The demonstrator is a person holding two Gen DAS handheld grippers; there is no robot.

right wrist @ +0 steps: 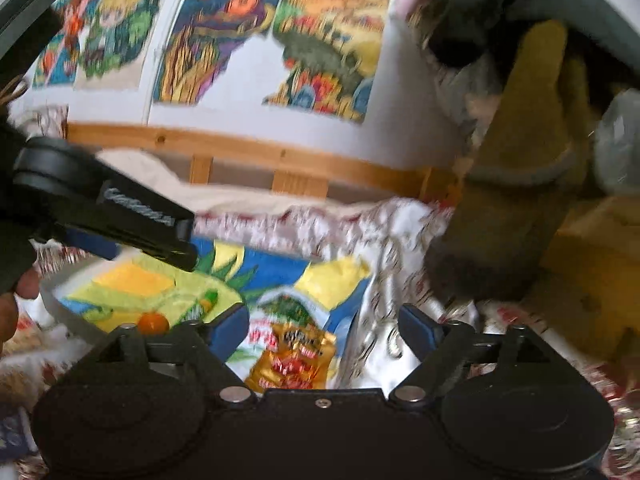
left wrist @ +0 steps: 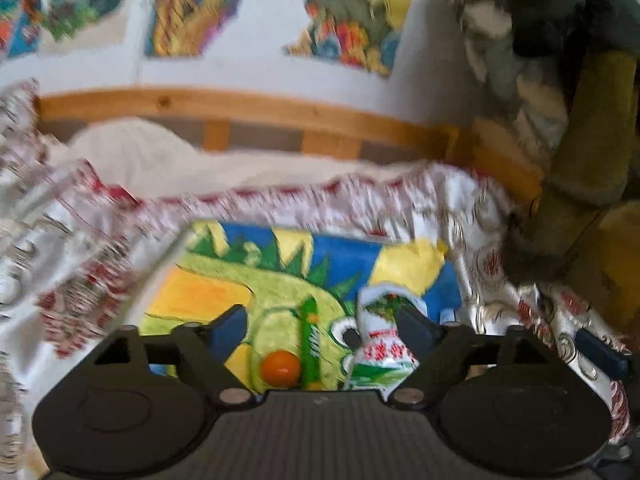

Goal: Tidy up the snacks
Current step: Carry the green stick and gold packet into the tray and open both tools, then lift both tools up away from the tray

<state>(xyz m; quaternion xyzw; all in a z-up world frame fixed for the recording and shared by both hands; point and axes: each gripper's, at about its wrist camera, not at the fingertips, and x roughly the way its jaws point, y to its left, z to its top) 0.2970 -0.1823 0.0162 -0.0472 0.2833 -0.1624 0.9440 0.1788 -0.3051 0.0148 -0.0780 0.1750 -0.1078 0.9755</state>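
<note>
Blue-padded left tongs (left wrist: 320,320) spread wide, nothing gripped, poised over a tray (left wrist: 188,240) painted with a green dragon on blue and yellow. Lying loose on the tray: an orange ball-shaped sweet (left wrist: 281,367), touching a green stick pack (left wrist: 310,344), and just to its right a white snack packet (left wrist: 380,344) with red and green print. Right tongs (right wrist: 322,326) likewise wide apart and empty, above a gold-and-red snack packet (right wrist: 292,360) resting on the white one near the tray's right edge. Underneath, a white fringed cloth (left wrist: 472,216) with red trim, spread on a bed with a wooden frame (left wrist: 248,106). Both views blurred.
</note>
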